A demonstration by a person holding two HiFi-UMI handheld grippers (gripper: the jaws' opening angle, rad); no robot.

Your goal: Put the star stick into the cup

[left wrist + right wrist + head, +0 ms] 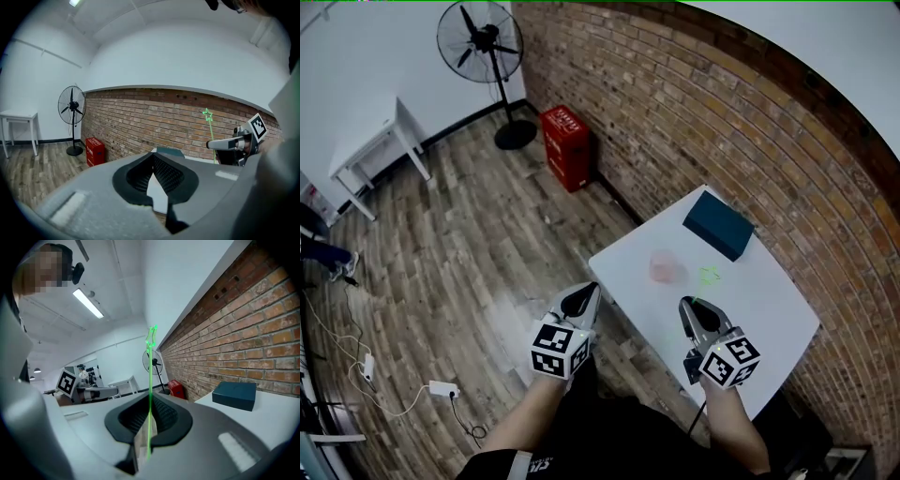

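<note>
Head view: right gripper is over the near side of the white table. Its jaws are nearly closed on the low end of the green star stick. The pink cup stands at 11 o'clock from that gripper and looks empty; the star sits just off the cup's 3 o'clock. A dark box is at the table's 12 o'clock end. Left gripper hangs off the table edge at 9 o'clock.

Left gripper view: left gripper has its jaw tips together and nothing between them. The stick is upright at 2 o'clock.

Right gripper view: the stick is pinched dead centre between the pads, star on top. The box is at 3 o'clock. The cup is not in frame.

Step, as I read it: stick is picked up and is being carried to the cup. Next move: shift toward 11 o'clock, centre the held end over the rim, lower it in, then let go. The cup looks light, so avoid nudging it.
</note>
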